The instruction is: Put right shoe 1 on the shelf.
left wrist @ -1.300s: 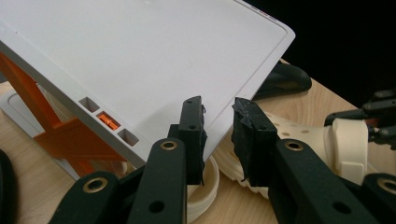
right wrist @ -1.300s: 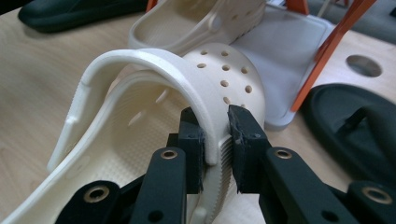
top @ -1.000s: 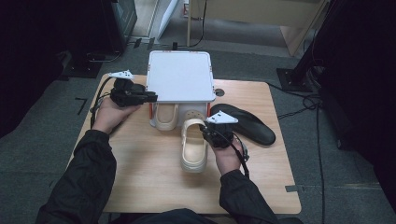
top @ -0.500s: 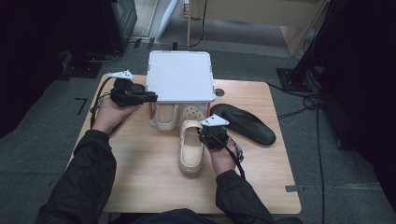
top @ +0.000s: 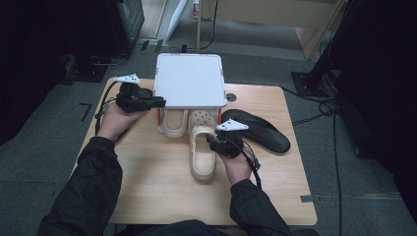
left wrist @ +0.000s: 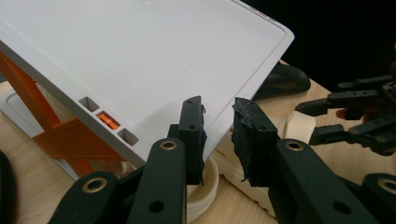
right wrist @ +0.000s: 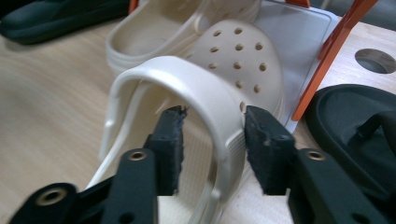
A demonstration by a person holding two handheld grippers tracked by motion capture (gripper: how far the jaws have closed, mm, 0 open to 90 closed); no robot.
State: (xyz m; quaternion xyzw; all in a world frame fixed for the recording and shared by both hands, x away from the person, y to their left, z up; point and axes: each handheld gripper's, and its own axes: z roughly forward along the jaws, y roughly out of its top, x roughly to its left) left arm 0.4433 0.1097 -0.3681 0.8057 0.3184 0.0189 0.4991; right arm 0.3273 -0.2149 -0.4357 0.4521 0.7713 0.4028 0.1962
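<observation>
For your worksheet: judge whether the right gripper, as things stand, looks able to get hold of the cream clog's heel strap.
Probably yes. The right gripper has just been opening, and its jaws stand either side of the cream clog's heel strap without pressing it. Nothing lies between; closing should catch it.

Two cream clogs (top: 202,152), one partly under the rack. One black sandal (top: 258,130). One white rack (top: 189,81) with orange legs. One wooden table (top: 157,187). Two black handheld grippers, left (top: 160,102) and right (top: 210,141). One person's two sleeved arms.
</observation>
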